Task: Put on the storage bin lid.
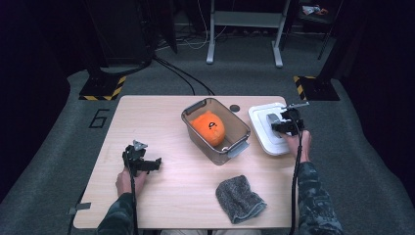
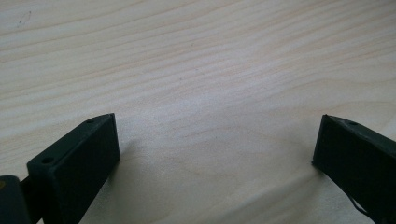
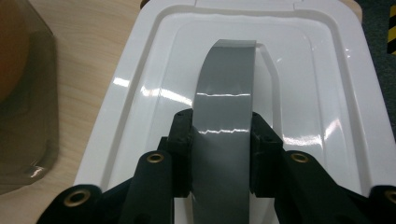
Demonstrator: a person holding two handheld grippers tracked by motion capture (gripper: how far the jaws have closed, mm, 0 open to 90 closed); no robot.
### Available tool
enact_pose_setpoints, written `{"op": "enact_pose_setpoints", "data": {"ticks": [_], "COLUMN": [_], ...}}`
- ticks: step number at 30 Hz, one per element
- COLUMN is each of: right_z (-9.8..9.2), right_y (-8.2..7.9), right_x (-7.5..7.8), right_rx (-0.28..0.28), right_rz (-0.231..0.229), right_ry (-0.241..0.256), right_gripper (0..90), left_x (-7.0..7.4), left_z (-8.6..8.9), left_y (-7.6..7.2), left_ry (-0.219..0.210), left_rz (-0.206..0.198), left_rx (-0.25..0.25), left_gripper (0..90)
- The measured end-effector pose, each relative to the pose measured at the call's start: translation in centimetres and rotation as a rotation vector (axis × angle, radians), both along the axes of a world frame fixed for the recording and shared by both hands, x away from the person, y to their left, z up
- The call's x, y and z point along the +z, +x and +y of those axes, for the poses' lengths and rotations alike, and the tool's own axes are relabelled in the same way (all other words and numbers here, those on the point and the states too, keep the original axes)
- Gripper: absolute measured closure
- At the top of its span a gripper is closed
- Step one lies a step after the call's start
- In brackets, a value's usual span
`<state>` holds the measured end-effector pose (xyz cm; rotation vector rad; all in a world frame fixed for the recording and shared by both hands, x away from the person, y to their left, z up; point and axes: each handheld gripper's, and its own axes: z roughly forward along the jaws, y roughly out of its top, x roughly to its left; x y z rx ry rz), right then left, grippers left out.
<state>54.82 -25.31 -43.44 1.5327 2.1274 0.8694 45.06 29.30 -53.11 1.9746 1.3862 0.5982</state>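
White plastic lid [image 3: 299,84] at the bench's right edge: the right gripper [image 3: 223,140] has clamped its grey handle [image 3: 226,93]. Next, likely lift it onto the smoky bin [image 1: 215,129] nearby. Left gripper [image 2: 215,154] gapes, empty.

Light: bright on the table [image 1: 161,196], coming from above.
Room: dark around the edges and at the back.
Glare: white shiny spots on the lid [image 3: 322,93] and its grey handle [image 3: 224,121].
Shadows: soft and small, beside the left gripper [image 2: 215,154] on the wood.
Sharpness: high view a bit fuzzy; the close black jaws look blurry.
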Motion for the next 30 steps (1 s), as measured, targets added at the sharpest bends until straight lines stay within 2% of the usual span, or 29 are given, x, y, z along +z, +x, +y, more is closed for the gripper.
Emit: {"op": "enact_pose_setpoints", "data": {"ticks": [12,16,17,18,19,20,21,22,23,24,30], "right_z": [0.4,0.5,0.5,0.6,0.6,0.8,0.8,0.9,0.9,1.1,2.0], "right_y": [0.0,0.1,0.1,0.1,0.1,0.0,0.0,-0.1,-0.1,-0.2,-0.9], "right_x": [3.3,4.9,4.9,5.6,5.6,6.3,6.3,7.0,7.0,7.7,9.5], "right_rx": [0.014,0.030,0.030,0.031,0.031,0.034,0.034,0.044,0.044,0.059,0.079], "right_rz": [-0.022,-0.041,-0.041,-0.040,-0.040,-0.049,-0.049,-0.055,-0.055,-0.065,-0.077], "right_ry": [-0.043,-0.038,-0.038,-0.034,-0.034,-0.038,-0.038,-0.035,-0.035,-0.031,-0.017], "right_gripper": [67.1,67.1,67.1,67.1,67.1,67.1,67.1,67.1,67.1,67.1,67.1], "left_x": [0.0,0.0,0.0,0.0,0.0,0.0,0.0,0.0,0.0,0.0,0.0], "left_z": [0.0,0.0,0.0,0.0,0.0,0.0,0.0,0.0,0.0,0.0,0.0], "left_y": [0.0,0.0,0.0,0.0,0.0,0.0,0.0,0.0,0.0,0.0,0.0], "left_ry": [0.000,0.003,0.002,0.002,0.001,0.002,0.002,0.003,0.003,0.002,0.003], "left_rz": [-0.001,0.000,0.000,0.000,0.000,0.000,0.000,0.000,0.000,0.000,-0.002], "left_rx": [0.001,0.000,0.001,0.000,0.001,0.000,0.000,0.000,0.000,0.001,0.003], "left_gripper": [0.1,0.2,0.2,0.1,0.1,0.1,0.1,0.1,0.1,0.1,0.2]}}
